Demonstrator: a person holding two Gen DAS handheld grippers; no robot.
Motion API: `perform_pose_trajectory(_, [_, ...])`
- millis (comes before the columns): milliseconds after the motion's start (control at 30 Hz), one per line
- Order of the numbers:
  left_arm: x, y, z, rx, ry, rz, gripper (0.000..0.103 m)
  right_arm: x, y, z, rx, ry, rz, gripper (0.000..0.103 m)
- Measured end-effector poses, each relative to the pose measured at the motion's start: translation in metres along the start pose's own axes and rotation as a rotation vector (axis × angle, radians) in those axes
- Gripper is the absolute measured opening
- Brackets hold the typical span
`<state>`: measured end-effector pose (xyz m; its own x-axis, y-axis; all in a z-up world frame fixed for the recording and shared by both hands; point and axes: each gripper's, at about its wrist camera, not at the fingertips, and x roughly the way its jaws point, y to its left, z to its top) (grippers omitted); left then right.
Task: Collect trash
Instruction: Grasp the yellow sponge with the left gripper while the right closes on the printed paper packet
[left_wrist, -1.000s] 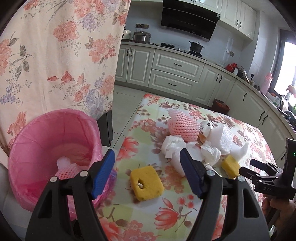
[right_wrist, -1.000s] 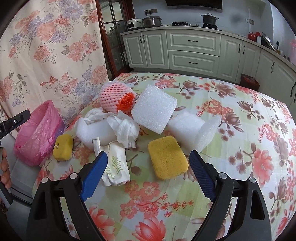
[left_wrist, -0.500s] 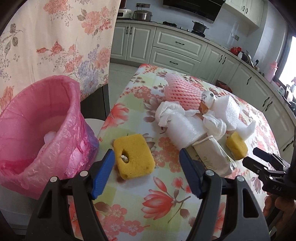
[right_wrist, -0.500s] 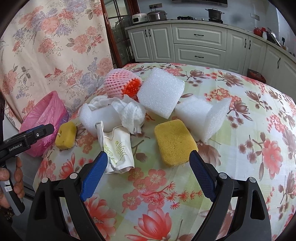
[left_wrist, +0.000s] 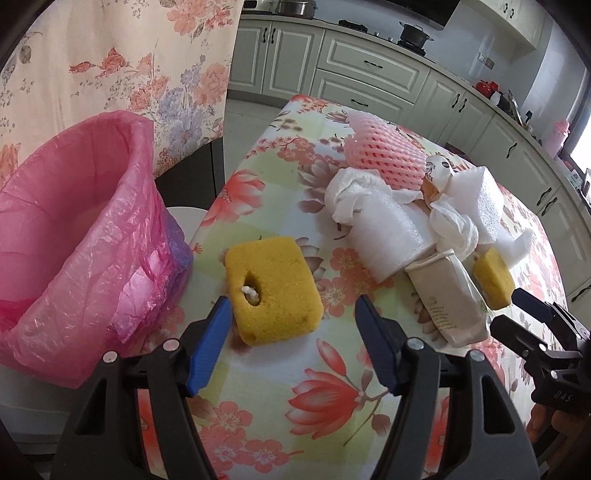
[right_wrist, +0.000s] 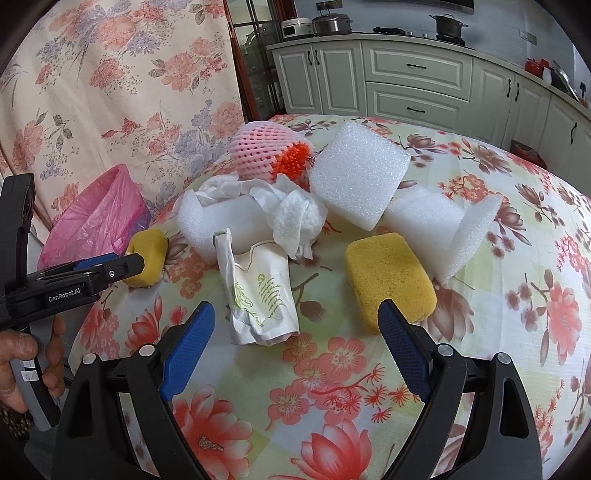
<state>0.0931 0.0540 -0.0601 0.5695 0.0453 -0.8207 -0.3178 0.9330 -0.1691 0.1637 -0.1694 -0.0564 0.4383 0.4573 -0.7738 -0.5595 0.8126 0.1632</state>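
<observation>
At the far left sits my pink bag-lined bin (left_wrist: 74, 236), mouth open, just beside the table edge (left_wrist: 207, 236); that is where the trash has to end up. Next to it, near that edge, lies the small yellow sponge (left_wrist: 271, 288) with a hole in its top, and my left gripper (left_wrist: 291, 343) has it bracketed, jaws closing but not yet pressing, so nothing is held. The sponge sits nearer my left finger (left_wrist: 208, 343) than the right one, and I judge that the left pad could meet it first and shove it sideways or twist it instead of pinching it; being soft, it may also squash and spring out of a shallow bite. It lies close enough to the edge that a bad nudge could send it to the floor between table and bin. Further right is the heap: white foam roll (left_wrist: 388, 240), crumpled tissue (right_wrist: 295, 218), pink fruit net (right_wrist: 266, 155), flattened paper cup (right_wrist: 258, 291), foam block (right_wrist: 358, 177), then the larger yellow sponge (right_wrist: 388, 273). My right gripper (right_wrist: 295, 343) hangs spread wide and empty over the cloth, the cup and the big sponge both ahead of it, so it could catch the wrong piece. Both tools tilt steeply down at the tabletop; my left hand (right_wrist: 22, 362) wraps its handle.
</observation>
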Motion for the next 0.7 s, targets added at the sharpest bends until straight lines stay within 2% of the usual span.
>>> perform_pose_trajectory(267, [0.007, 0.005, -0.001, -0.022, 0.024, 0.014, 0.066, 0.017, 0.014, 0.001, -0.046, 0.042, 0.008, 0.082])
perform_pose_trajectory(500, [0.016, 0.007, 0.002, -0.027, 0.043, 0.011, 0.066, 0.031, 0.015, 0.001, -0.052, 0.076, -0.001, 0.071])
perform_pose_trajectory(600, [0.020, 0.006, 0.003, -0.016, 0.058, 0.020, 0.051, 0.037, 0.014, -0.002, -0.050, 0.097, 0.000, 0.061])
perform_pose_trajectory(700, [0.020, 0.005, 0.002, -0.006, 0.054, 0.015, 0.048, 0.037, 0.014, -0.003, -0.049, 0.100, 0.016, 0.047])
